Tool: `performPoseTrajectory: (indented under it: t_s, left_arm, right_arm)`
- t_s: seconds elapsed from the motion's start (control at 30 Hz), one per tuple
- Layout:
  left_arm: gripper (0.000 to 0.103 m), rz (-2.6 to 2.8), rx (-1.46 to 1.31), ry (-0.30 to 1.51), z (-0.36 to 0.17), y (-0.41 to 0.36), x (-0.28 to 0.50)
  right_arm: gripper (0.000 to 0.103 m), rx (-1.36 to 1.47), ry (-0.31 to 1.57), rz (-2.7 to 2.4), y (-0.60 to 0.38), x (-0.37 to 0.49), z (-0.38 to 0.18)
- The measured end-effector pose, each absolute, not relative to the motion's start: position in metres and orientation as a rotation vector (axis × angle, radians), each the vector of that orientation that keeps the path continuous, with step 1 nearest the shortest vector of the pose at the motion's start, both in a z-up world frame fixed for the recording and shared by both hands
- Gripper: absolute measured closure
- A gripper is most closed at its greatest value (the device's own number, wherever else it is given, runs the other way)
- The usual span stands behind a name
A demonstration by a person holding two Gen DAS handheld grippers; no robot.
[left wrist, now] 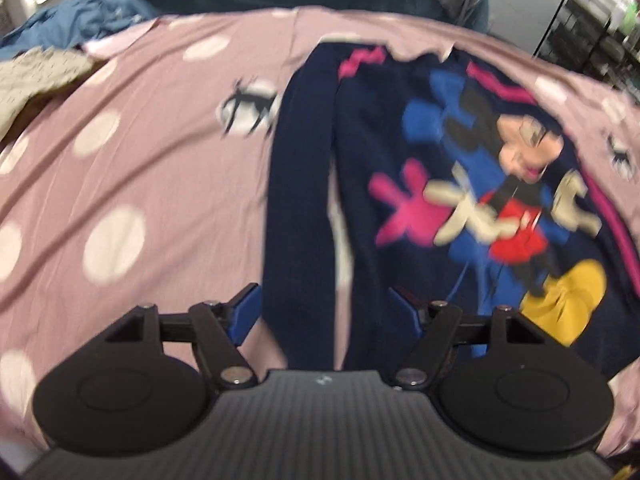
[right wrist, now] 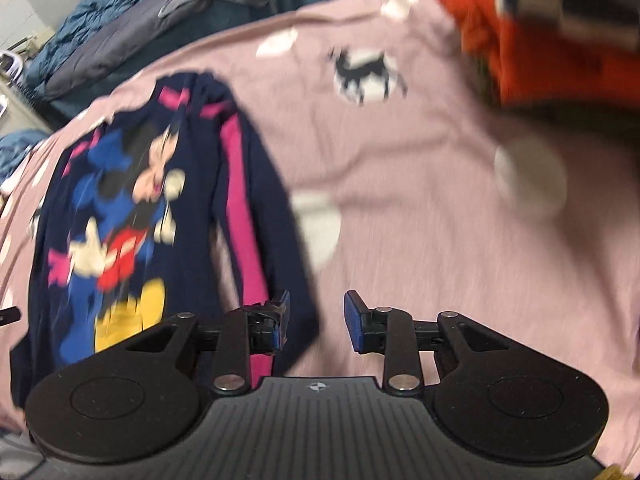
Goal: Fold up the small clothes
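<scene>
- A navy long-sleeved child's top (left wrist: 440,184) lies flat on a pink bedsheet (left wrist: 160,168), front up. Its soft knit carries a bright cartoon mouse print in red, yellow, blue and cream, with magenta stripes along the shoulder and sleeve.
- The sheet is smooth cotton-like cloth with shallow wrinkles, patterned with white round dots and small dark deer figures.
- Left gripper (left wrist: 324,312): its jaws stand well apart, blue pads either side of the top's plain navy sleeve, which lies straight beside the body. The pads do not press on it.
- Right gripper (right wrist: 316,320): its jaws are apart, just beside the top's magenta-striped sleeve; the left pad overlaps the sleeve's edge in the view, and only bare sheet shows in the gap.
- Beyond the top's collar lies rumpled grey and blue bedding (right wrist: 132,28).
- An orange garment (right wrist: 532,44), blurred, lies on the sheet well off to the top's striped side.
- A beige crumpled cloth (left wrist: 36,80) sits well off to its plain side.
</scene>
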State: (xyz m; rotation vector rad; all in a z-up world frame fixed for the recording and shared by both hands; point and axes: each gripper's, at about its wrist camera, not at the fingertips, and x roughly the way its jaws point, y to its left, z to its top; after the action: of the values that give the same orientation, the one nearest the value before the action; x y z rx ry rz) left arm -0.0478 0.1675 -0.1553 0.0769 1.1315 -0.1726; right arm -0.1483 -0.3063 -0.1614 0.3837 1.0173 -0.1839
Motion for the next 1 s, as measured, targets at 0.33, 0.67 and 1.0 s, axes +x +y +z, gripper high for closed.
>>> performPoseTrajectory:
  t_s: [0.33,0.67,1.0]
  left_arm:
    - [0.021,-0.068,0.098,1.195,-0.168,0.217,-0.090]
    - [0.034,-0.122,0.143,1.230,-0.196,0.189,-0.114]
    - [0.097,-0.021,0.165,1.112,-0.151,0.227,-0.093]
  right_arm:
    - [0.050,0.301,1.001,-0.130,-0.298,-0.147,-0.198]
    - [0.096,0.314,1.016,-0.051,-0.293,-0.146,-0.194]
    - [0.100,0.178,0.921,-0.266,-0.353,-0.161,-0.138]
